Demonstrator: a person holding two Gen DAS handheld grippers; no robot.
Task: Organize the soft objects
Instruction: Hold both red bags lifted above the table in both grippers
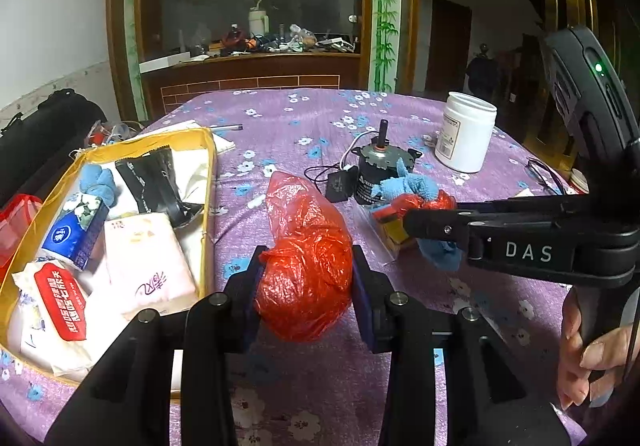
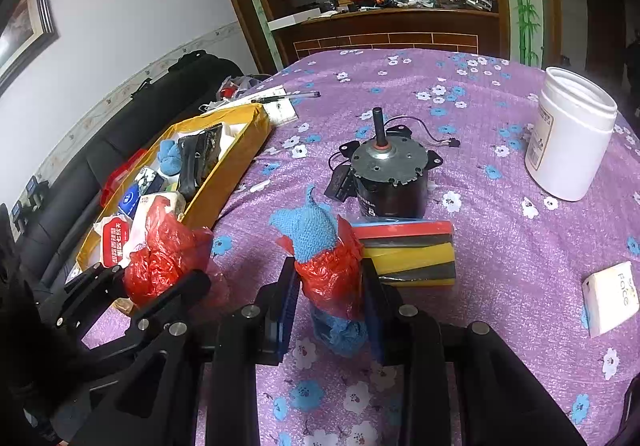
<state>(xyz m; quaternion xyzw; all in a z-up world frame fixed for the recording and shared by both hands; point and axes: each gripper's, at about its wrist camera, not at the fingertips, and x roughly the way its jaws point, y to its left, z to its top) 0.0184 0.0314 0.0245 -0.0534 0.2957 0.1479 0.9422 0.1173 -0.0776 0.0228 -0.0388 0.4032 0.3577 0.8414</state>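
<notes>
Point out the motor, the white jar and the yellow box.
motor (image 2: pixel 390 174), right wrist view, on its metal top plate.
white jar (image 2: pixel 570 138), right wrist view, on its side wall.
yellow box (image 1: pixel 206 182), left wrist view, on its right wall.

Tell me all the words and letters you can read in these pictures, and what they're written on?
"DAS": white letters on the right gripper, on its black arm.
"Face", roughly: on the small white box; partly blurred.
Chinese characters on the red-labelled wipes pack: too blurred to read.
Pink tissue pack: script, unreadable.
Blue tissue pack: logo unreadable.
White jar label: too small.
Motor label: too small.
</notes>
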